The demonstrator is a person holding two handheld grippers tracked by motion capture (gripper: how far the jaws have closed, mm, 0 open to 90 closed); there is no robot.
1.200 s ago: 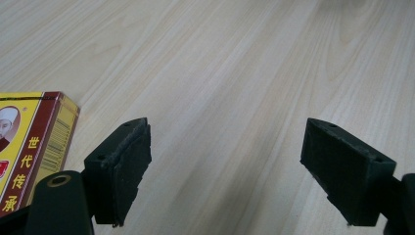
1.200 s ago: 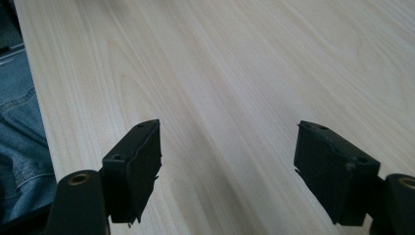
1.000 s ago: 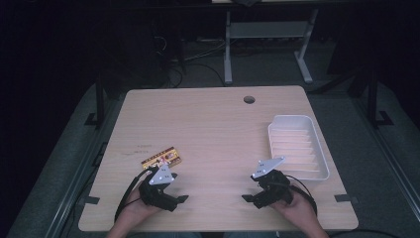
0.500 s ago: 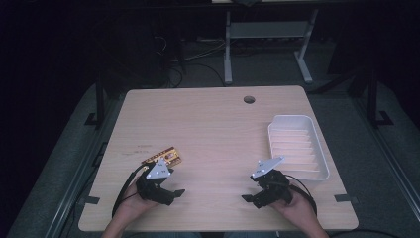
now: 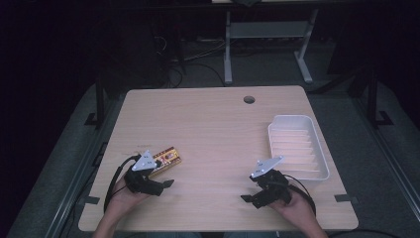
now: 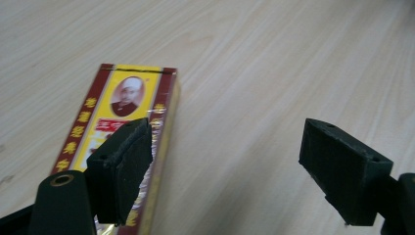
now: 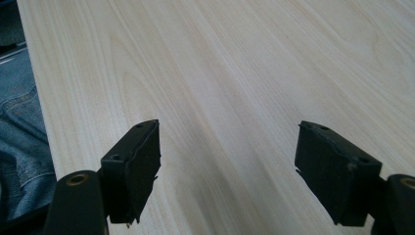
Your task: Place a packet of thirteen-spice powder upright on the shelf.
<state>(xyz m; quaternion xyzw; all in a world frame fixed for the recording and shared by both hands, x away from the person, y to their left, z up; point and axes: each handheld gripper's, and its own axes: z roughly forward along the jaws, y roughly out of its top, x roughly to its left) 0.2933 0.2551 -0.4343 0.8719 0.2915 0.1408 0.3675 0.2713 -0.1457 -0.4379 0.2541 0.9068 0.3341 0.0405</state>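
Note:
A red and yellow box (image 5: 167, 158) with a portrait on it lies flat on the wooden table (image 5: 213, 124), near the front left. My left gripper (image 5: 161, 174) is just in front of it, open. In the left gripper view the box (image 6: 128, 105) lies by the left jaw, outside the gap between the jaws, and the left gripper (image 6: 230, 156) holds nothing. My right gripper (image 5: 250, 188) rests near the front right, pointing left, and stands open. In the right gripper view the right gripper (image 7: 227, 147) has bare wood between its jaws.
A white ribbed tray (image 5: 292, 119) lies empty at the right side of the table. A round cable hole (image 5: 249, 99) is near the far edge. Beyond the table stands a grey desk frame (image 5: 267, 29) on dark floor. Blue jeans (image 7: 19, 122) border the table's front edge.
My left gripper has shifted to the left and slightly away from me, ending beside the box. The box and the right gripper have stayed put.

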